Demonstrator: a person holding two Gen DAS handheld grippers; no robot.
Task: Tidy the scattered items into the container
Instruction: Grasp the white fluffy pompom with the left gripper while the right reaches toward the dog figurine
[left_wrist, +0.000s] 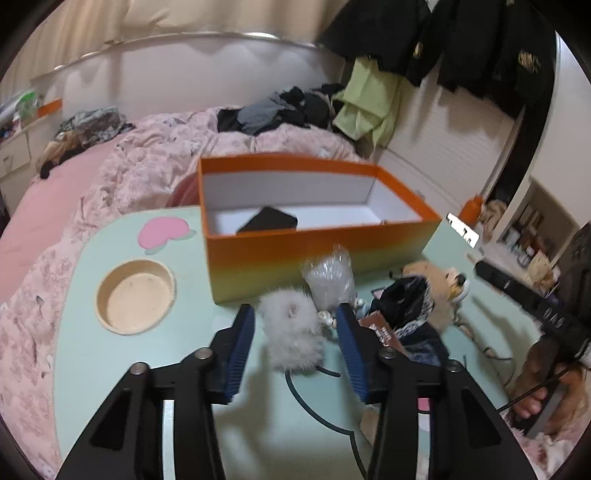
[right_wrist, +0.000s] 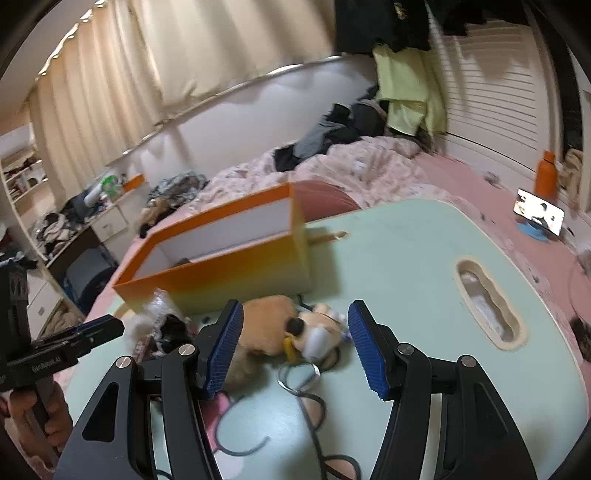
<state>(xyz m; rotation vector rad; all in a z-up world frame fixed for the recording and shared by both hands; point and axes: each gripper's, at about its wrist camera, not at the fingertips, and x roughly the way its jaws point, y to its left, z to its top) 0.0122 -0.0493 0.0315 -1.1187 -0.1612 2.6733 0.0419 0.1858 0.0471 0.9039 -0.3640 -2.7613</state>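
Fluff first: my left gripper (left_wrist: 295, 341) hangs wide open around the white fuzzy pom-pom (left_wrist: 291, 332), just in front of the orange cardboard box (left_wrist: 317, 254). I'd drop lower and pinch its middle, so the crinkly clear plastic bag (left_wrist: 328, 280) behind stays out. My right gripper (right_wrist: 295, 345) gapes too, over the tan plush dog (right_wrist: 280, 332). Everything sits on a mint-green lap table (right_wrist: 399, 258) atop a messy pink bed (left_wrist: 55, 206).
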